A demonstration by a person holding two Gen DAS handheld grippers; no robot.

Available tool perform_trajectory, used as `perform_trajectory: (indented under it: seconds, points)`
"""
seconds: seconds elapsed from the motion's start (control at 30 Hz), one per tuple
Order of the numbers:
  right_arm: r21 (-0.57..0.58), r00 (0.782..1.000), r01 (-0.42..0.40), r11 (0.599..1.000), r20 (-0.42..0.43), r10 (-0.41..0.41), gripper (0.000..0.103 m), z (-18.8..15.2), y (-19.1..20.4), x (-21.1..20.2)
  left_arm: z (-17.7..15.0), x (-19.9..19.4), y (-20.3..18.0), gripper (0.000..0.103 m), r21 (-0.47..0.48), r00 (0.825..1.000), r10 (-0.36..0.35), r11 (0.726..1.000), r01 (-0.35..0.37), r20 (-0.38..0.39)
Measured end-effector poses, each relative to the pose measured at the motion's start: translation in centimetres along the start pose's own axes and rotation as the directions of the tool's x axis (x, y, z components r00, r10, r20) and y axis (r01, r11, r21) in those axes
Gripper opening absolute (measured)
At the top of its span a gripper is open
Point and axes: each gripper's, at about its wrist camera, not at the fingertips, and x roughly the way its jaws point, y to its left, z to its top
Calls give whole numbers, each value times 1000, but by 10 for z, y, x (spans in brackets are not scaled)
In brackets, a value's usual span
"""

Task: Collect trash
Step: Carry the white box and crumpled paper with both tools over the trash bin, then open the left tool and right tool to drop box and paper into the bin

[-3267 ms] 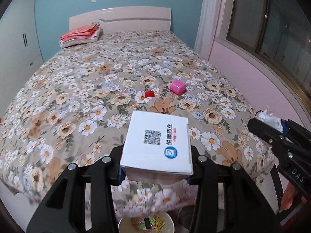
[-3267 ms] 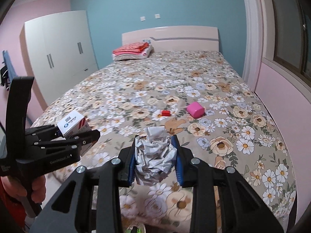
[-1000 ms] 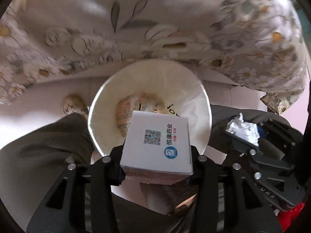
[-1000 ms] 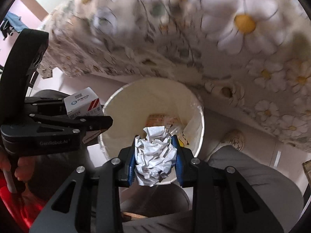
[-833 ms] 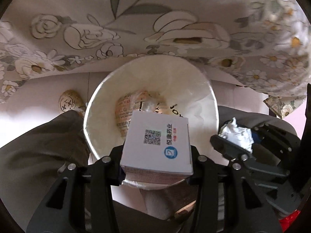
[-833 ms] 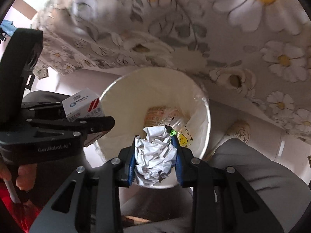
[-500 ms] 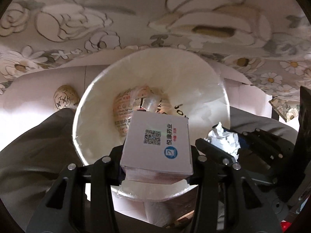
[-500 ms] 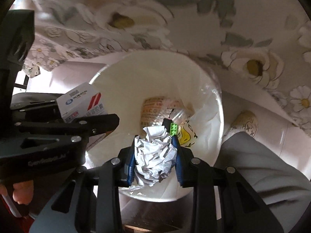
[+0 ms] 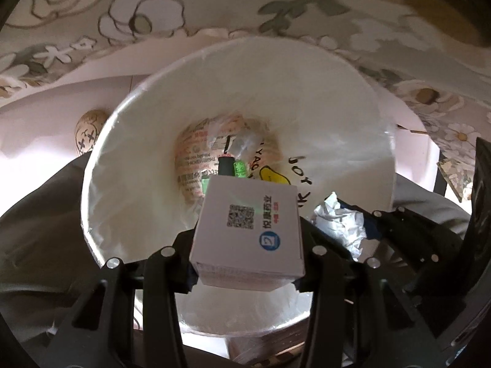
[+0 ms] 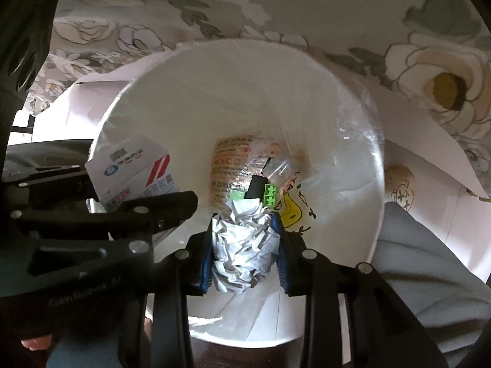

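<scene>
Two grippers point steeply down over the mouth of a white-lined trash bin (image 9: 101,165). Clamped between the fingers of the left gripper (image 9: 247,245) is a white box (image 9: 248,224), its printed face up, hanging above the near half of the opening. Just beside it, the right gripper (image 10: 245,251) squeezes a crumpled paper ball (image 10: 242,254) between its blue pads, also inside the rim's outline. Below both, at the bin's bottom, lie an orange printed wrapper (image 10: 224,165) and small green connectors (image 10: 270,194). Floral bedding (image 9: 276,6) hangs beyond the bin.
</scene>
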Motion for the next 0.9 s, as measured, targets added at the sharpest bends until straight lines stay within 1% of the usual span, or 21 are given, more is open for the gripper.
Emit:
perform_trajectory:
  seconds: [0.23,0.37,0.4,0.43,0.47,0.53,0.63,0.9]
  points:
    - [-6,999,7,1000,-42,-7,35,5,3,14,3,8,-1,46,-27,1000,3,1000,-4,-27]
    - [-10,998,16,1000,-63,-17,37,4,5,20,4,12,2,47,-34,999,28,999,-30,-37]
    - [-6,997,20,1000,-76,-21,40,5,4,22,4,13,3,48,-44,999,21,999,-23,-47]
    - [-2,996,24,1000,-82,-25,47,5,3,24,5,15,6,56,-64,998,5,998,-10,-64]
    - [5,996,27,1000,-87,-27,49,4,2,25,4,15,8,60,-84,997,-8,996,1,-73]
    - [4,996,22,1000,-90,-21,52,4,2,27,3,17,12,60,-101,997,-17,995,10,-74]
    - [-3,996,24,1000,-85,-24,54,4,4,27,3,17,10,60,-88,997,-9,996,2,-73]
    - [1,997,24,1000,-78,-24,54,3,3,29,3,18,9,60,-66,997,-2,998,-3,-80]
